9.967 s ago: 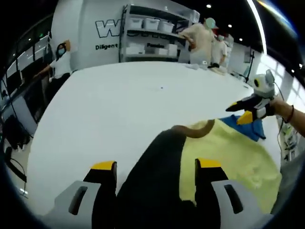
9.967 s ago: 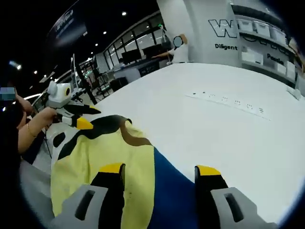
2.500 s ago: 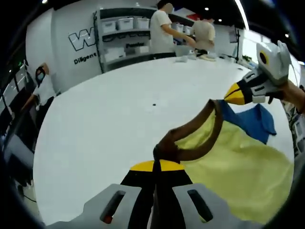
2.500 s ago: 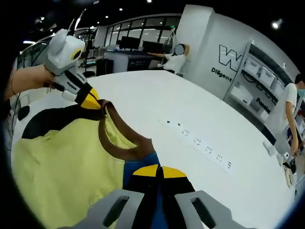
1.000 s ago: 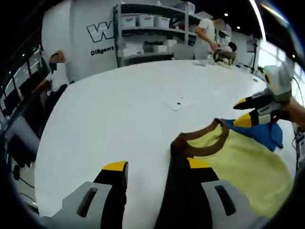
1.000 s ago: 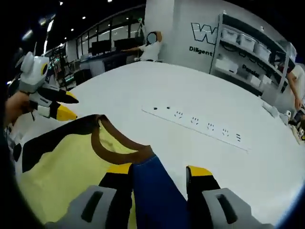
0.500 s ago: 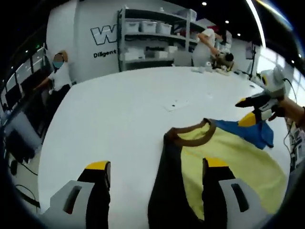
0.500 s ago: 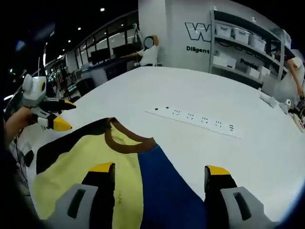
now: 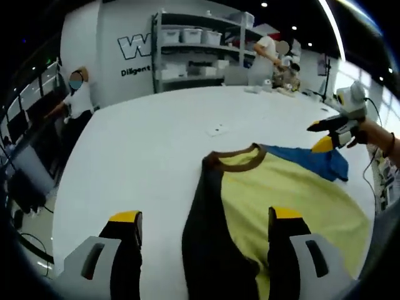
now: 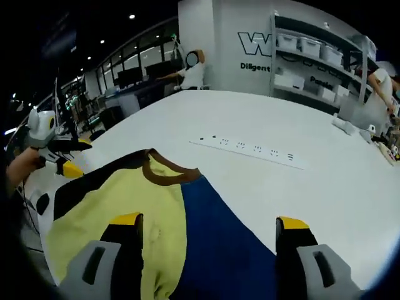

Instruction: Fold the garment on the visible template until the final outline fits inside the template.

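Yellow shirt flat on table, both tools apart, empty; shelf bins closed.

Both the left gripper and right gripper hover with jaws spread wide, holding nothing.

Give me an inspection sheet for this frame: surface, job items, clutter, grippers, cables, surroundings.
Surface: white table, broad and bare around the garment.
Job's things: T-shirt lies spread flat, yellow body, brown collar, black sleeve, blue sleeve. Template: nothing seen.
Clutter: small pale scrap beyond the collar; row of small dark marks on the table.
Grippers: left gripper jaws wide apart over the shirt, holding nothing; right gripper the same.
Cables: dark cables hang past the table's edge.
Surroundings: shelving with bins, people in the background, wall lettering.
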`<state>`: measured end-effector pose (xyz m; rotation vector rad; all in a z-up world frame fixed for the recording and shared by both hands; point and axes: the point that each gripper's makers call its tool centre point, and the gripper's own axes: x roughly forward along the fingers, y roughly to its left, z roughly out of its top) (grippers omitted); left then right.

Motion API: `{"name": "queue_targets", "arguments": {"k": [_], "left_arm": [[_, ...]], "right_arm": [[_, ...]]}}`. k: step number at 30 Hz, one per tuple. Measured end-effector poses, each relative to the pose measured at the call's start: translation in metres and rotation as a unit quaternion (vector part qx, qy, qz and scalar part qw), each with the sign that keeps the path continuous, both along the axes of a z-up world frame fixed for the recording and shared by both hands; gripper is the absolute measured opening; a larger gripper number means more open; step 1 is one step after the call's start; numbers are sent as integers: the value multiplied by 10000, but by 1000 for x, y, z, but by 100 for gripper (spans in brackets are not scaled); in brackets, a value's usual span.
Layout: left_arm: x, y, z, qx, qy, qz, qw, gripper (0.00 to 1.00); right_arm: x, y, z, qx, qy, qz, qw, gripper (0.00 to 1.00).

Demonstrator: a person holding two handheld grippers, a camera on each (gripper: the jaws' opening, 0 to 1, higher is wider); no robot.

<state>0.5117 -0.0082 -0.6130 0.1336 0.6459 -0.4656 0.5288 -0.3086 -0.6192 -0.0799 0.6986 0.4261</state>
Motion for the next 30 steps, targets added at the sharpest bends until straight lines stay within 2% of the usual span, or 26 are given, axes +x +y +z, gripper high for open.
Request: {"name": "queue_targets", "arguments": {"k": [6, 12, 20, 24, 27, 30], "left_arm": [[-20, 4, -9, -68, 108, 23, 9999, 79], [-37, 9, -21, 163, 207, 0, 9997, 76], [-48, 19, -35, 225, 374, 173, 9989, 61], [-50, 19, -38, 21, 414, 314, 9986, 53], [-53, 19, -43, -178, 542, 468, 9973, 47], [-54, 20, -45, -148, 534, 505, 9972, 38]], "right_arm": [[-14, -20, -10, -72, 102, -84, 9999, 88], [-31, -42, -17, -204, 159, -199, 9995, 87], [-50, -71, -26, -324, 226, -439, 9983, 86], [-56, -85, -30, -387, 243, -560, 9974, 82], [-59, -97, -28, -321, 157, -729, 9967, 73], [-62, -109, -29, -402, 128, -887, 9952, 73]]}}
